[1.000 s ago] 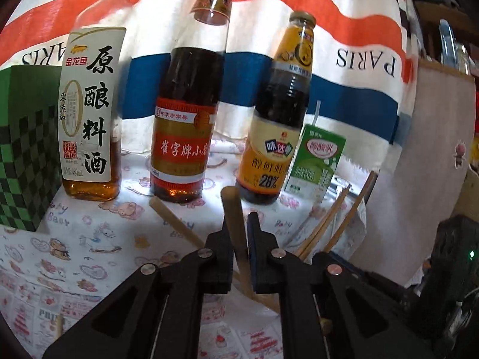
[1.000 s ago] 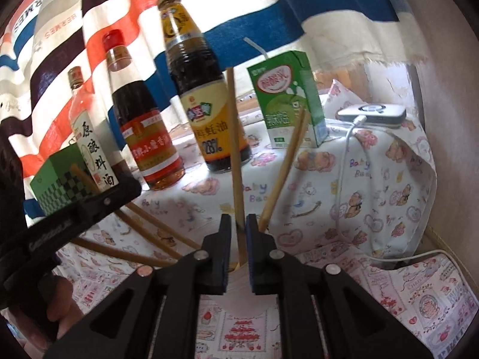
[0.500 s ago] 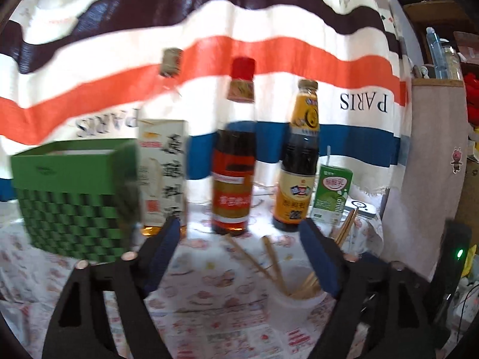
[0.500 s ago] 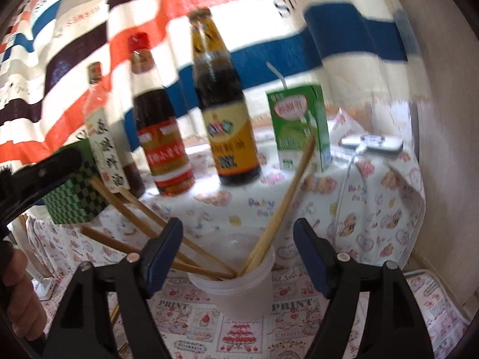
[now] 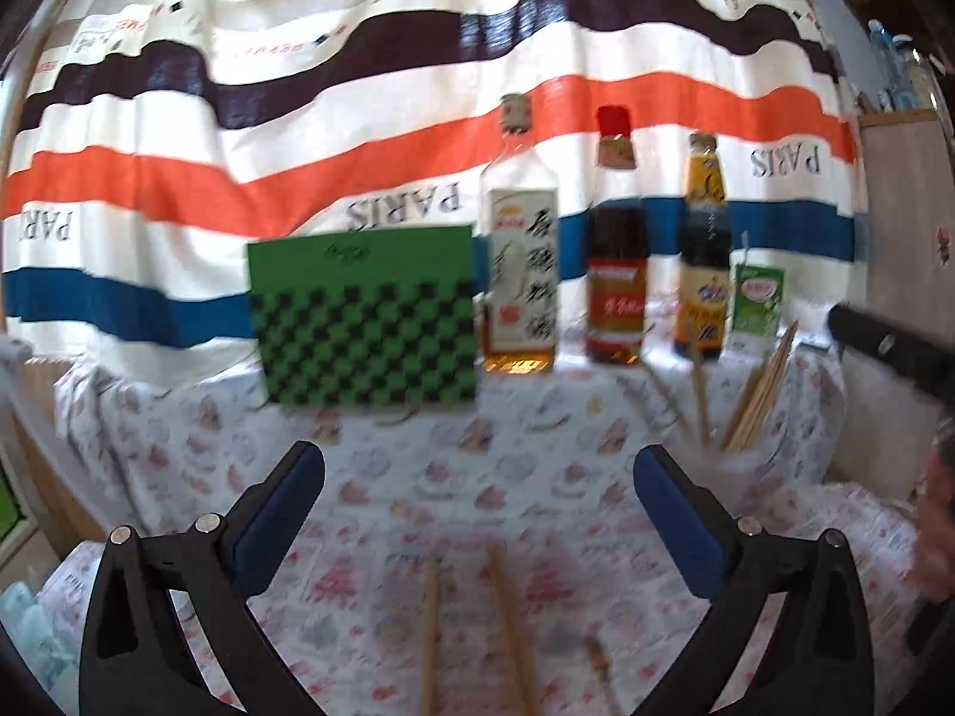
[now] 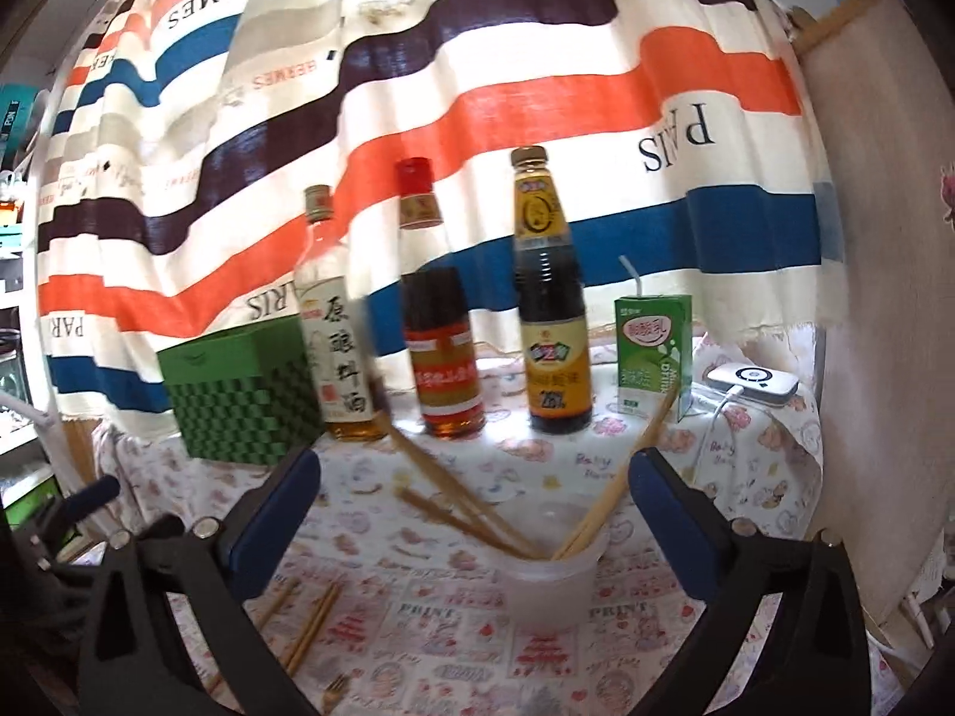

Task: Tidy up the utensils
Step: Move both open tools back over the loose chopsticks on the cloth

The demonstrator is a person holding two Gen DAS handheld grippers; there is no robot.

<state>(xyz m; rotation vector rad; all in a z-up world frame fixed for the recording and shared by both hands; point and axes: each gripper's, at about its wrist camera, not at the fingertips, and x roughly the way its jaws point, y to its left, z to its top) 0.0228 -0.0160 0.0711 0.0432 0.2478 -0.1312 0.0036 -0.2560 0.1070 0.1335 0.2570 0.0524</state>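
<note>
Both tongs are opening wide, with nothing between the jaws. Left tongs (image 5: 477,489) hover over the table (image 5: 537,477); two loose chopsticks (image 5: 465,626) lie just below and ahead of them, long axes running almost straight away from the camera, roughly in line with the tongs. Right tongs (image 6: 474,489) face the cup (image 6: 546,567), which stands between their jaws but further off and already holds several chopsticks leaning out to both sides. In the right view, more loose chopsticks (image 6: 310,626) and a small fork (image 6: 335,686) lie on the table left of the cup, toward the left tongs. Left tongs look nearer, so the next pick is probably theirs.
</note>
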